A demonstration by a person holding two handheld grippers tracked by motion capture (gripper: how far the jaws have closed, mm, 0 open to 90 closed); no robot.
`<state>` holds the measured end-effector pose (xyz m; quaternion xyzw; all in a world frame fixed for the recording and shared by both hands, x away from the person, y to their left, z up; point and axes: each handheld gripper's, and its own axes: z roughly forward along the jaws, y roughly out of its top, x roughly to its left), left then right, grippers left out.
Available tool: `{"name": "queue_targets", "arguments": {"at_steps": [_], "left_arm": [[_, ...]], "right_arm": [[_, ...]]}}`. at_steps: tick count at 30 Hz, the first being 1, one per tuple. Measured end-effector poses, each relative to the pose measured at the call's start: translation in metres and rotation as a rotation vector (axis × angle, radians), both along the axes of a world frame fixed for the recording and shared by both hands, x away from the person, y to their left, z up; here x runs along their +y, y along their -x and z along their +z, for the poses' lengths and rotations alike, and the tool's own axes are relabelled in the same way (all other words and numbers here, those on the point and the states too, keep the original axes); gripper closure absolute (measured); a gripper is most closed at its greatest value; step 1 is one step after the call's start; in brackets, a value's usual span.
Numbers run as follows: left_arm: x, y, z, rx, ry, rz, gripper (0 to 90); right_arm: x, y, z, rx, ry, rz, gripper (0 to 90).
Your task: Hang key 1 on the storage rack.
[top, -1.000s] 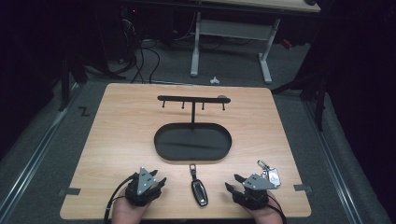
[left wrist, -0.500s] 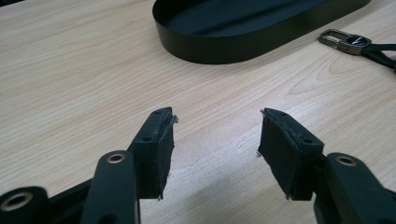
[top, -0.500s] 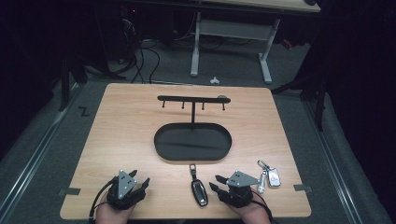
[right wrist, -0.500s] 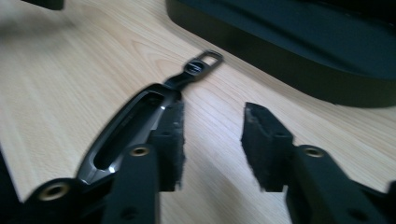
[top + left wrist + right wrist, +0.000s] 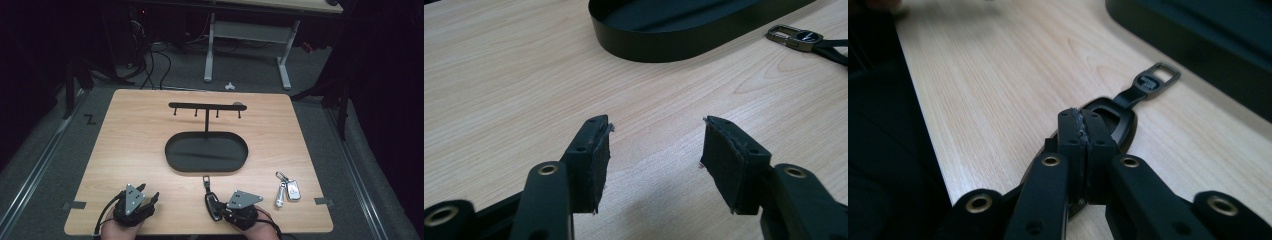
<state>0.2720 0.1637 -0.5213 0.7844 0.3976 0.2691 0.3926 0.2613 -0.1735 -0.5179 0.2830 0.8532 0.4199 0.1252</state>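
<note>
A black key fob [image 5: 209, 195] with a strap and metal clasp lies on the wooden table [image 5: 125, 150], in front of the black oval tray [image 5: 170, 150]. My right gripper [image 5: 220, 206] is at the fob's near end. In the right gripper view its jaws [image 5: 1080, 120] have just been closing and now meet pad to pad over the fob [image 5: 1124, 125], with nothing visible between them. My left gripper [image 5: 148, 192] rests near the front left edge. Its jaws [image 5: 654, 145] have been opening and stand wide over bare wood. The fob's clasp [image 5: 796, 37] lies to their far right.
A silver key bunch [image 5: 287, 189] lies to the right of my right gripper. From the tray rises a black stand with a hook bar [image 5: 206, 106]. The tray wall [image 5: 664, 47] is ahead of my left gripper. Dark floor, cables and desk legs lie beyond the table.
My right gripper has moved left, from beside the silver keys to the black fob, and its jaws have closed. My left gripper shifted left, then stayed still.
</note>
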Motion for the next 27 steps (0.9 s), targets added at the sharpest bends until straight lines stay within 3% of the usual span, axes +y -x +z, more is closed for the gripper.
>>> {"name": "queue_targets", "arguments": {"at_steps": [5, 10, 21, 22, 27], "left_arm": [[-0.001, 0.000, -0.001, -0.001, -0.008, -0.011, 44.7], [-0.002, 0.000, -0.001, -0.002, -0.011, -0.016, 44.7], [-0.004, 0.000, -0.003, -0.001, -0.018, -0.028, 44.7], [-0.004, 0.000, -0.003, -0.002, -0.019, -0.029, 44.8], [-0.003, 0.001, -0.002, -0.005, -0.017, -0.033, 44.7]], "right_arm": [[0.002, -0.001, -0.003, 0.039, 0.012, 0.009, 89.7], [0.005, 0.000, -0.004, 0.036, 0.027, 0.017, 89.8], [-0.016, -0.013, -0.005, 0.005, 0.063, -0.089, 90.0], [-0.022, -0.016, -0.006, 0.021, 0.042, -0.098, 90.0], [-0.030, -0.018, -0.005, 0.027, 0.040, -0.112, 90.0]]}}
